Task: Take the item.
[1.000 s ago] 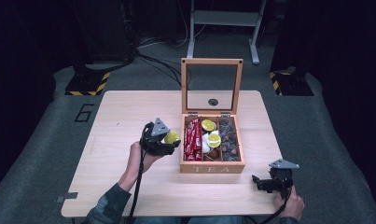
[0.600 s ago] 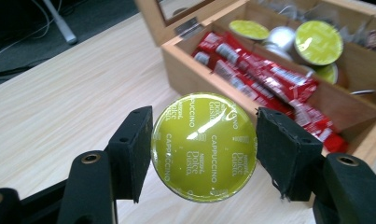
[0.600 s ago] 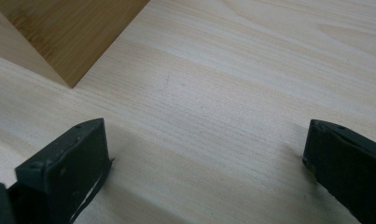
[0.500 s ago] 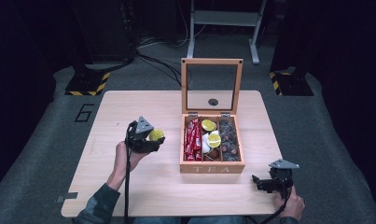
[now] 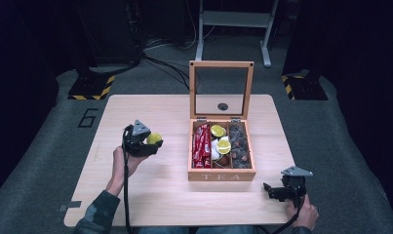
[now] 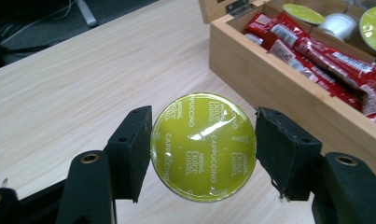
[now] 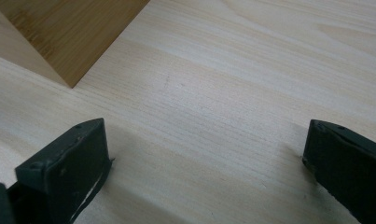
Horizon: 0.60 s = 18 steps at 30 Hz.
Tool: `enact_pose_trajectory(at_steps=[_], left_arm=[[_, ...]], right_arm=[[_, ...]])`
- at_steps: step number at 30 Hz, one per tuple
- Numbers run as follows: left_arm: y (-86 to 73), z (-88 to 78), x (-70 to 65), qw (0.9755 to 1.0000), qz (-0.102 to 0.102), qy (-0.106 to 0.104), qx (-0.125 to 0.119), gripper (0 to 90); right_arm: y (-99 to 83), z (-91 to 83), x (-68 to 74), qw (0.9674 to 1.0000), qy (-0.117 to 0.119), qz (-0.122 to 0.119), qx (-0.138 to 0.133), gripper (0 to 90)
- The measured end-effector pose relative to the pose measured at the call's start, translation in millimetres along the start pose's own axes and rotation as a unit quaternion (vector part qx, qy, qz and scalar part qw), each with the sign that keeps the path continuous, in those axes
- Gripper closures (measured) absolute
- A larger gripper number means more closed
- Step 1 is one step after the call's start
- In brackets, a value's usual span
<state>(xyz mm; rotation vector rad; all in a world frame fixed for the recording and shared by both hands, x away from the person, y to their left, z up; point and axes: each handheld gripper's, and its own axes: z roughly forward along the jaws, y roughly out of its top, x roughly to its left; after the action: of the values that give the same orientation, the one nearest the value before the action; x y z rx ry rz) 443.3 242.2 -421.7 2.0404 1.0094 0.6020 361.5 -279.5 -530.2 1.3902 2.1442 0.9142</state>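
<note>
My left gripper (image 5: pixel 150 145) (image 6: pixel 203 149) is shut on a yellow-green cappuccino capsule (image 6: pixel 203 146) (image 5: pixel 153 138), its foil lid facing the camera, pinched at both sides by the black pads. It hangs over the table left of the wooden tea box (image 5: pixel 222 176) (image 6: pixel 288 88), whose glass lid stands open. The box holds red sachets (image 5: pixel 201 145) (image 6: pixel 316 46), more yellow-green capsules (image 5: pixel 218 130) and dark capsules (image 5: pixel 239 144). My right gripper (image 5: pixel 272 191) (image 7: pixel 204 158) rests near the table's front right corner, open, with bare wood between its jaws and a corner of the box (image 7: pixel 69 32) ahead.
The light wooden table (image 5: pixel 150 195) stands on grey carpet. A metal stand (image 5: pixel 233 24) and yellow-black striped blocks (image 5: pixel 91 87) lie beyond the far edge. A black cable trails from each gripper toward the person's forearms at the bottom.
My left gripper has carried the capsule leftward, away from the tea box, and slightly down. The right gripper has stayed where it was.
</note>
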Motion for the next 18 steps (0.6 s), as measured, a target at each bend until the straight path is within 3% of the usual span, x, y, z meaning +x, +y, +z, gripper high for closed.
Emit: enact_pose_trajectory(at_steps=[18], left_arm=[[-35.3,17.6,26.6,0.9984,-0.035,0.006,0.044,38.3]], right_arm=[[0.2,0.1,-0.5,1.0000,0.000,-0.003,0.000,0.0]])
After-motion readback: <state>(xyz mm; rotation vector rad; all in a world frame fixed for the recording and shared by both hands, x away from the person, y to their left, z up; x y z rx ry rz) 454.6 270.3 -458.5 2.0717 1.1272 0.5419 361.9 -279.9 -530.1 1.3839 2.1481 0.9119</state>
